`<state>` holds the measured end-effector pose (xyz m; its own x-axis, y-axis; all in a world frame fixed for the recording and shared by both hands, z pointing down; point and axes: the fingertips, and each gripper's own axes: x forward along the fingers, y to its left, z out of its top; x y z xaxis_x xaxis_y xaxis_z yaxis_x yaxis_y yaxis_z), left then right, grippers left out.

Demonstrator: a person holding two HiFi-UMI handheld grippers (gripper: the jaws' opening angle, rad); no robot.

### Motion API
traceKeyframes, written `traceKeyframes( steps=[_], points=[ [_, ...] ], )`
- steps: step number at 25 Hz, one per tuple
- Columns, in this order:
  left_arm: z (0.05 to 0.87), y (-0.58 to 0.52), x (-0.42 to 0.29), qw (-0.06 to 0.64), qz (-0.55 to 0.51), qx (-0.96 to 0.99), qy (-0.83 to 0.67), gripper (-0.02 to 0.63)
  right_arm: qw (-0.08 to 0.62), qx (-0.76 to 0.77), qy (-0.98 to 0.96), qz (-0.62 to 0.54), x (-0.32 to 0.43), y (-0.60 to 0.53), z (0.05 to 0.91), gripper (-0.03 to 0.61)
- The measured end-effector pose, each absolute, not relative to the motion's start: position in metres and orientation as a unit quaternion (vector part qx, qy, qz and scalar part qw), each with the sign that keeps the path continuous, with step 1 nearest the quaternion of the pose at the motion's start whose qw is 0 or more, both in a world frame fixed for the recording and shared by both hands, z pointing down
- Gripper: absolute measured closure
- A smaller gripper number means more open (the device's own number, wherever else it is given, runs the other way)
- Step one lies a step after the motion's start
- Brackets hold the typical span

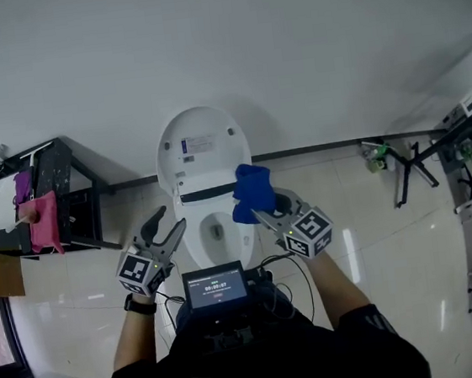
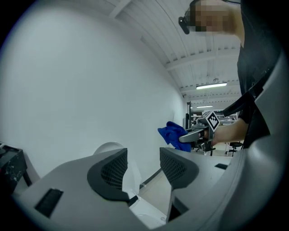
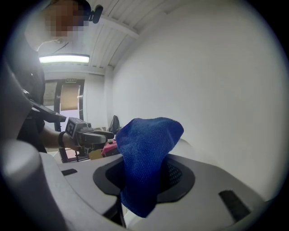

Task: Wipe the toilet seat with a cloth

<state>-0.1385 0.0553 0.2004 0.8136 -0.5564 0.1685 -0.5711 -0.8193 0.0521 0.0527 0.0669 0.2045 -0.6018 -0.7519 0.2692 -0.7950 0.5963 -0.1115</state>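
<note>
1. Cloth (image 1: 251,192): blue, soft and light, probably microfibre. It is bunched up in your right hand-held gripper (image 1: 266,216), whose jaws are clamped on its middle. It hangs in the air over the right rear edge of the toilet seat (image 1: 193,245), apart from it.
2. Expect it to flop and fold rather than press flat. A tail droops below the jaws, and that loose part is likely what meets the seat first. The mid-fold hold looks secure, but a bite nearer one edge would leave more cloth free to wipe with.
3. Your left hand-held gripper (image 1: 166,227) has its jaws apart with nothing between them. It hovers near the seat's left edge.
4. The seat looks smooth, glossy and curved, so the cloth should glide with light pressure. The lid (image 1: 201,145) is raised against the wall (image 1: 287,42).
5. The floor (image 1: 378,244) is shiny tile. A black rack (image 1: 75,185) carrying a pink cloth (image 1: 43,221) stands to the left, and a black stand (image 1: 411,168) stands to the right, both well apart from the toilet.
</note>
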Motion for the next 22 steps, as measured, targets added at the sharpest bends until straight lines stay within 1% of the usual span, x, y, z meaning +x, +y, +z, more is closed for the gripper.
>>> traceKeyframes(
  steps=[8, 22],
  points=[
    [0.178, 0.052, -0.130, 0.032, 0.055, 0.953, -0.295, 0.388, 0.084, 0.443, -0.887, 0.100, 0.065, 0.075, 0.187, 0.417],
    [0.177, 0.057, -0.120, 0.037, 0.050, 0.954, -0.294, 0.388, 0.078, 0.433, -0.893, 0.096, 0.067, 0.077, 0.175, 0.417]
  ],
)
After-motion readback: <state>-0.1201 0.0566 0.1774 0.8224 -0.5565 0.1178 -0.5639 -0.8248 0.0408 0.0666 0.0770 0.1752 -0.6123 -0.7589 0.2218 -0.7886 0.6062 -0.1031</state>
